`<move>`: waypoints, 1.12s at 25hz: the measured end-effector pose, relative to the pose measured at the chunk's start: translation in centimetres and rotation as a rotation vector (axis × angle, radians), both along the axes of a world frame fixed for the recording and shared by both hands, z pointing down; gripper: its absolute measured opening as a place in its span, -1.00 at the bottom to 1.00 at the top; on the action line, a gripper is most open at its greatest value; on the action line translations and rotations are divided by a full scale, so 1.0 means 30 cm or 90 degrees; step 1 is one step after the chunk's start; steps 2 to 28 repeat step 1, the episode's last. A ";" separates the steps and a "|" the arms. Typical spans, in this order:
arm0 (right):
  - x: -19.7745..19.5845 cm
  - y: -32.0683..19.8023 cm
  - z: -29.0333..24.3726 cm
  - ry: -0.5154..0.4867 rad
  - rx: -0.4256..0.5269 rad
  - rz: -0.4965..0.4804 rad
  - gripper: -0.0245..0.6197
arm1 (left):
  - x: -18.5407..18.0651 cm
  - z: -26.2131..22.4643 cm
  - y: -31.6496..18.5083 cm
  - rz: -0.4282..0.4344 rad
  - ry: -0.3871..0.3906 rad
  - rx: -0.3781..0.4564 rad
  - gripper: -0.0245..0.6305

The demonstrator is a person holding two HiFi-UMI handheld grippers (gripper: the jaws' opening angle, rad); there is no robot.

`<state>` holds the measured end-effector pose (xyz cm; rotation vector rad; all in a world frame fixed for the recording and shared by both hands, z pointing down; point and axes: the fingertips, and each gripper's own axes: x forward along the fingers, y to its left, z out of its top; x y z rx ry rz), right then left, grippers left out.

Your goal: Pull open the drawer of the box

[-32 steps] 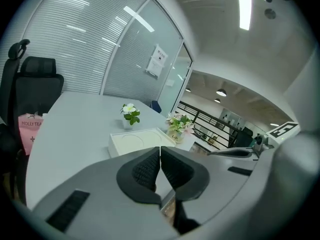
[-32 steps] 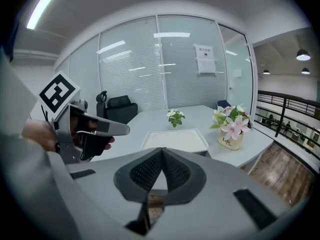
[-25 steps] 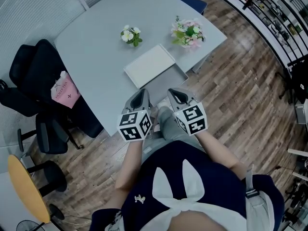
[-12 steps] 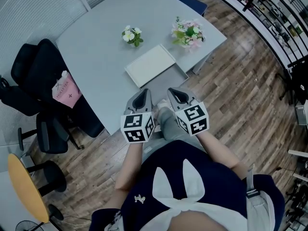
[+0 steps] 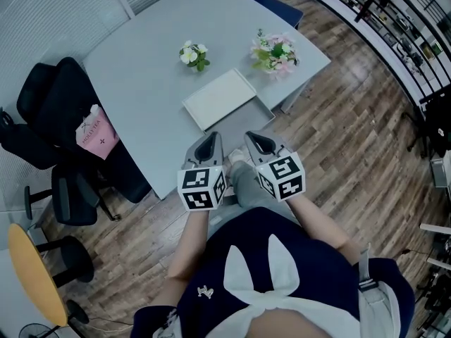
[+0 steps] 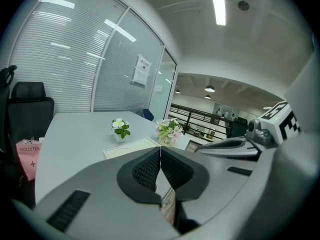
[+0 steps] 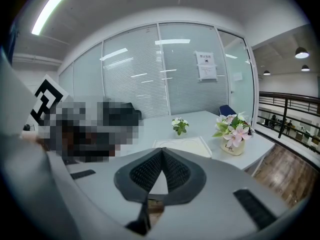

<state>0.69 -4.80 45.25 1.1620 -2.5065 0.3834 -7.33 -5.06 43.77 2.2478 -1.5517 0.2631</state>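
The left hand-held gripper hides the near side of the box behind its closed jaws. The right hand-held gripper does likewise, so neither gripper view shows the drawer front. Print on the vase by the tabletop's right edge is too small to read surely.

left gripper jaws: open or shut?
Shut. The left gripper shows its pads meeting at the tips in its own view, nothing between them.

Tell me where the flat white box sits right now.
In the middle of the head view, the white box lies on the grey table near its front edge, nearer the person than the white flowers and the pink bouquet.
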 end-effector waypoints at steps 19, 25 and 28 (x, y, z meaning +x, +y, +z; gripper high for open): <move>0.000 0.002 -0.001 -0.001 -0.001 0.001 -0.92 | 0.000 -0.003 0.002 0.000 0.000 0.000 -0.85; 0.000 0.002 -0.001 -0.001 -0.001 0.001 -0.92 | 0.000 -0.003 0.002 0.000 0.000 0.000 -0.85; 0.000 0.002 -0.001 -0.001 -0.001 0.001 -0.92 | 0.000 -0.003 0.002 0.000 0.000 0.000 -0.85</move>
